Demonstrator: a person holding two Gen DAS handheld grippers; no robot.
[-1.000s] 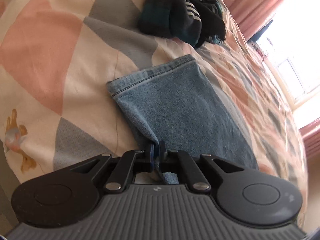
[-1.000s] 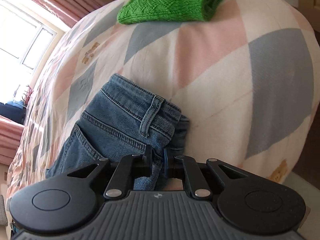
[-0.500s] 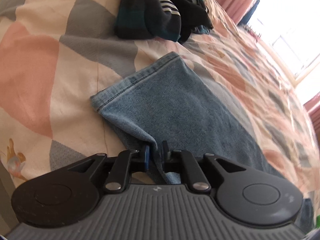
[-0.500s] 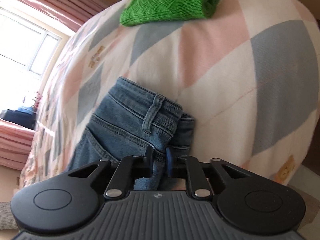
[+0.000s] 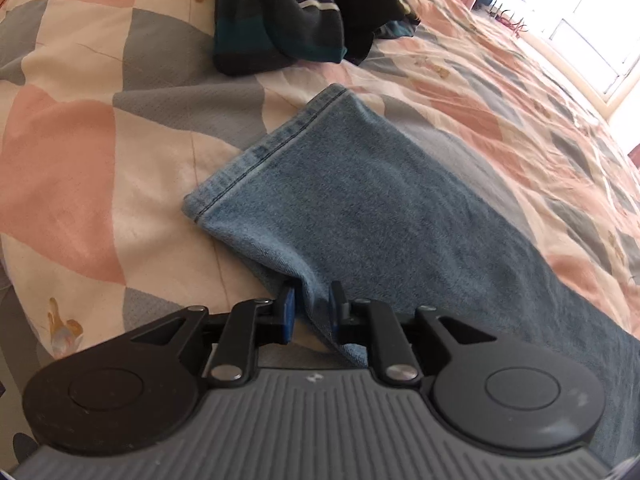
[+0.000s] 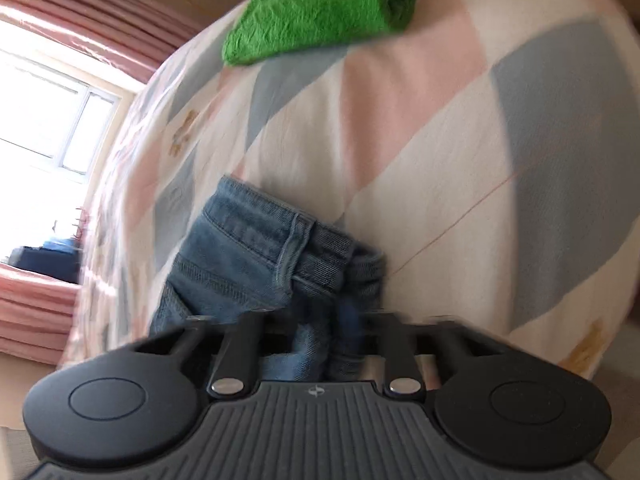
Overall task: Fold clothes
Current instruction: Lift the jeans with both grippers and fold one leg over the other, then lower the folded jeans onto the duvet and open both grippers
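1. The left gripper [image 5: 313,305] has its jaws parted, with loose jeans [image 5: 384,216] hem between, at frame centre.
2. The right gripper [image 6: 326,320] is blurred; I cannot tell its state, waistband centre-low.

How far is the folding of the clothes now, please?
Done: a green knit lies folded on the bed. In hand: the jeans lie stretched out; left tongs open at the hem, right tongs open at the waistband. Remaining: folding the jeans shorter, then the dark striped heap.
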